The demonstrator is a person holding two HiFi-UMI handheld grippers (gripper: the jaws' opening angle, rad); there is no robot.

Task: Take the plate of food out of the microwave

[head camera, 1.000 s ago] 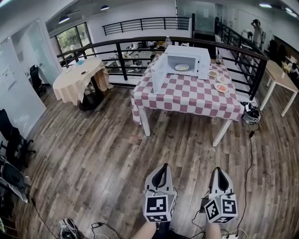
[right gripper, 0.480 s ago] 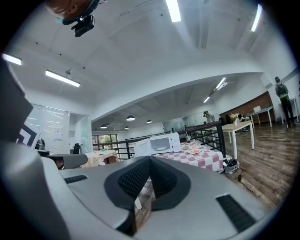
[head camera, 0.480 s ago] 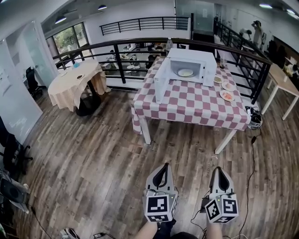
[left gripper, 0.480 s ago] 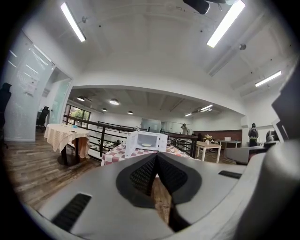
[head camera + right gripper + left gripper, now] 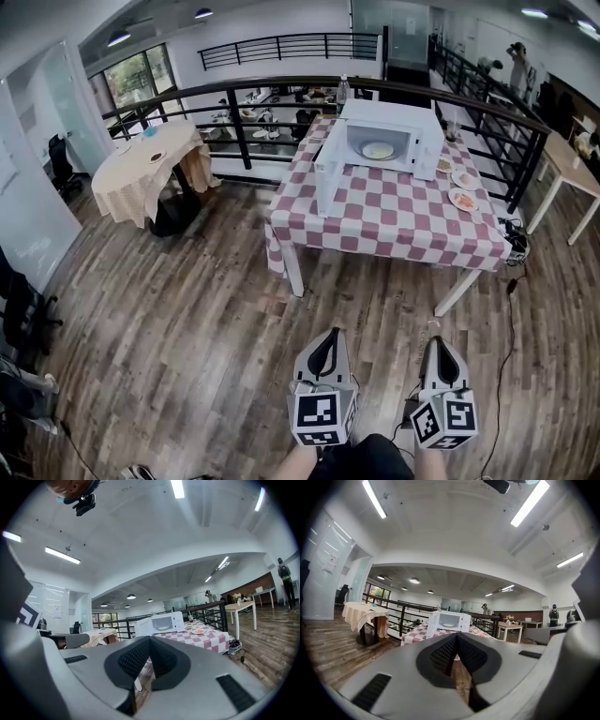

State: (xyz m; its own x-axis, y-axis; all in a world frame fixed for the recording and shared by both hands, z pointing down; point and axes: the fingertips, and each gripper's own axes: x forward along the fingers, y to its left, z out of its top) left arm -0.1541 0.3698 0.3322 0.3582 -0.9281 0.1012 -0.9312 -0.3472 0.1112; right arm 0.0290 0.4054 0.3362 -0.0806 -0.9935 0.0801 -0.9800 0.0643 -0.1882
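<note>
White microwave [image 5: 389,112], door open, is drawing nearer on the checked table [image 5: 375,217]; plate of food [image 5: 378,150] is sitting inside. Left gripper [image 5: 328,339] and right gripper [image 5: 442,345] are hanging closed, empty, well short.

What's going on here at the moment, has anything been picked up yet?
Nothing is picked up. A person stands on the wooden floor, well short of the checkered table, holding the left hand-held gripper and the right hand-held gripper low in front; both are shut and empty. On the table, the microwave has its door swung open, and the plate of food sits inside, untouched. A few other plates lie to the microwave's right.
</note>
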